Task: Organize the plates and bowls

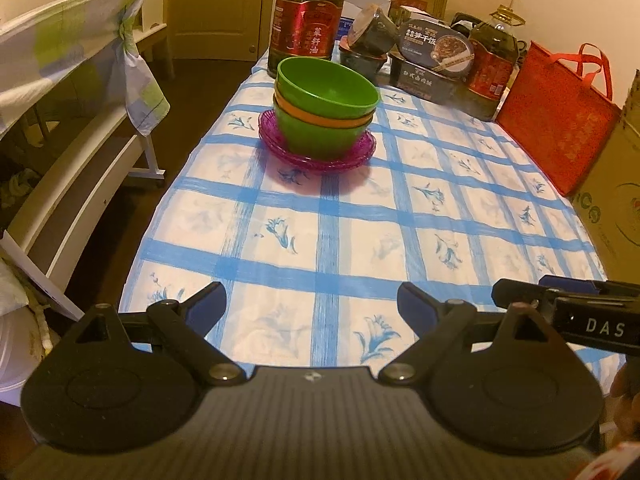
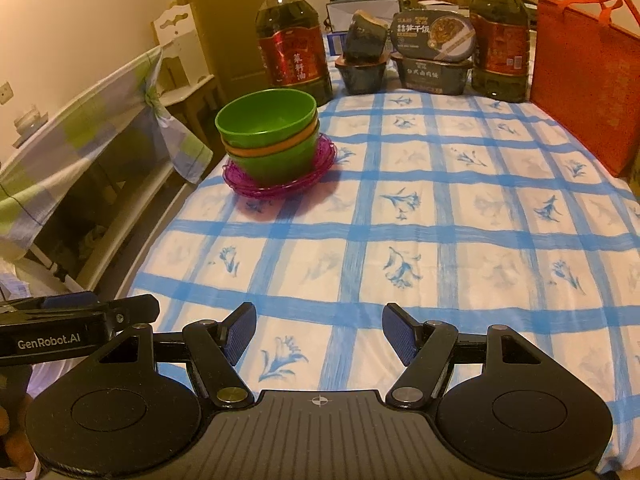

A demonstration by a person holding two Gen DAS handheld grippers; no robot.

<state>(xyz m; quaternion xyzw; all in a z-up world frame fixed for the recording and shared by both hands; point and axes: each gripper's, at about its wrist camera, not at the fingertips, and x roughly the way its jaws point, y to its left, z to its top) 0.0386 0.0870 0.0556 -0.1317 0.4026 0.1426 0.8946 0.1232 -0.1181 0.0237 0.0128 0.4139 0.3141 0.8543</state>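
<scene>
The bowls (image 1: 326, 110) are sitting nested, green with an orange one between, on the stacked purple plates (image 1: 320, 156) near the far left edge of the table (image 1: 360, 240), just before an oil bottle (image 1: 306, 12). No loose dishes are showing, so the organizing is looking done. The left gripper (image 1: 312, 304) and right gripper (image 2: 319, 334) are both hanging wide and empty over the near cloth, well apart from the stack.

Dim, warm yellowish indoor light tints both views. The stacked bowls (image 1: 326, 110) cast a soft shadow on the tablecloth (image 1: 360, 220) toward 5 o'clock. Fisheye bending curves the edges; corners vignette black. Far clutter looks soft and grainy.
</scene>
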